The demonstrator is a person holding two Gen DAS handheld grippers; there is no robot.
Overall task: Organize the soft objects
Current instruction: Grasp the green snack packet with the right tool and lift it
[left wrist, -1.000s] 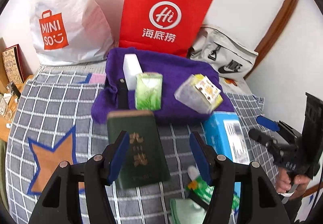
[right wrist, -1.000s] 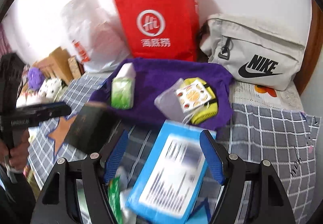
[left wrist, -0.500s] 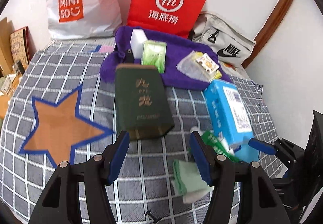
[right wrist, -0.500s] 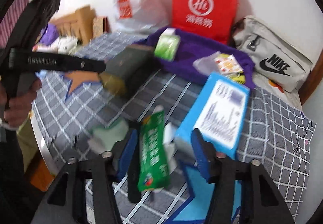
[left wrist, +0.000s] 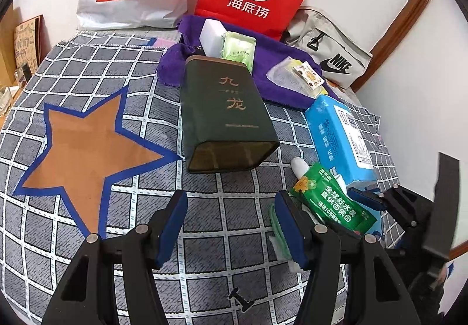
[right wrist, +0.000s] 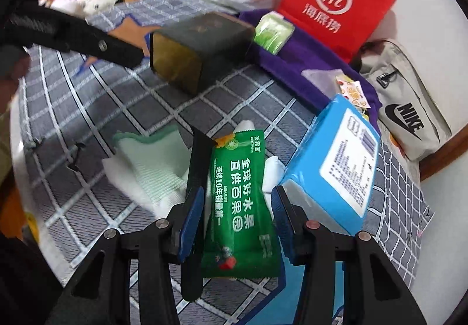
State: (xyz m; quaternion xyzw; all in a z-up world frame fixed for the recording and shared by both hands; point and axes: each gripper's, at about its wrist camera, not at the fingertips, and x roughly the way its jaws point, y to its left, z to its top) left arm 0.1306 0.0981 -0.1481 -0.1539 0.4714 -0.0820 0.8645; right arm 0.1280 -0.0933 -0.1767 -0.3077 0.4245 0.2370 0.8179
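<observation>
In the right wrist view the right tool (right wrist: 236, 208) sits low over a flat green plastic sachet with white Chinese lettering (right wrist: 239, 193), which lies in the lower middle of the frame on top of a folded pale green and white cloth (right wrist: 152, 161). The sachet runs lengthways between the two blue pads; a sliver of gap shows on each side, so the jaws straddle it without visibly pressing. A black upright part stands close against the sachet's left edge, and what it belongs to is unclear.

To the right of the sachet lies a blue plastic-wrapped tissue pack (right wrist: 336, 167); above it, toward the upper middle, a dark green rectangular tin (right wrist: 199, 46) rests on the grey checked bedspread (right wrist: 87, 108), with a purple towel (right wrist: 295, 52) behind.

In the left wrist view the left tool (left wrist: 231, 215) hovers at the bottom of the frame over bare bedspread, jaws spread and empty, with the same sachet (left wrist: 330, 199) just to its right.

The step in hand looks like picking up a soft item, the sachet. The next move calls for settling the pads squarely on the sachet's long edges and closing gently, since a thin, limp packet may buckle or slide out, and for not catching the cloth beneath.
</observation>
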